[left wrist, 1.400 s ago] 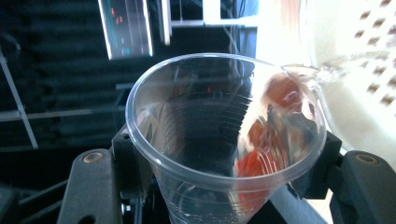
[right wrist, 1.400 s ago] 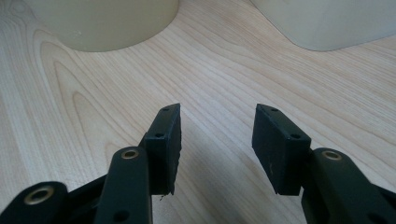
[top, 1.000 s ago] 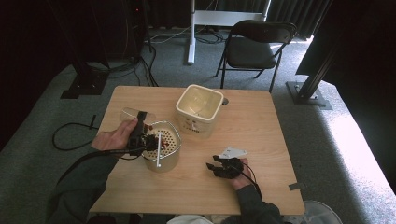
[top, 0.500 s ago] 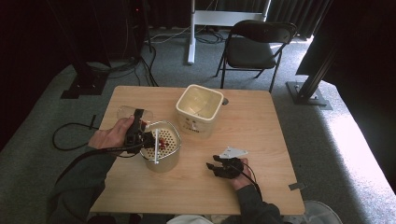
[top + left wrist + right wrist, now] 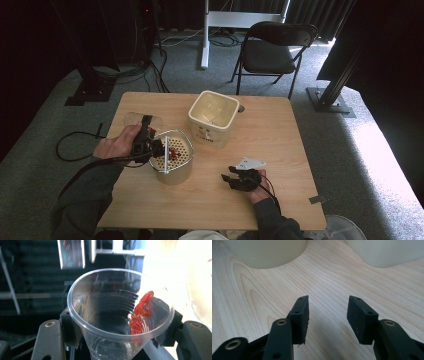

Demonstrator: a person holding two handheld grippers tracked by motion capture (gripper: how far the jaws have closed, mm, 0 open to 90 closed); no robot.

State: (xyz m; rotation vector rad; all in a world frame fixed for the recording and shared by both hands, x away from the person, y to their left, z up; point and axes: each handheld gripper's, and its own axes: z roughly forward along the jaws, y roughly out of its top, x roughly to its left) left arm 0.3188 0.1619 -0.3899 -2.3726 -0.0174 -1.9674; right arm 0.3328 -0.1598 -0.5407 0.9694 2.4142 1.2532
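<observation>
My left gripper [image 5: 120, 325] is shut on a clear plastic cup [image 5: 105, 305] tipped on its side. Several glossy red pieces [image 5: 141, 312] cling to the cup's inner wall near the rim. In the high view the left gripper [image 5: 152, 146] holds the cup over the left rim of a round cream pot [image 5: 175, 170], whose perforated insert holds more red pieces [image 5: 173, 152]. A white handle [image 5: 166, 156] crosses the pot. My right gripper [image 5: 231, 180] rests on the table right of the pot, open, with bare wood between its jaws [image 5: 328, 315].
A square cream bucket [image 5: 212, 117] stands behind the pot; both show at the top of the right gripper view [image 5: 387, 252]. A clear container [image 5: 132, 119] lies on the table behind the left hand. The wooden table [image 5: 280, 140] has free room on its right half. A folding chair [image 5: 272, 50] stands beyond.
The left hand with the cup has shifted slightly up and to the left at the pot's rim. The right gripper has not moved.
</observation>
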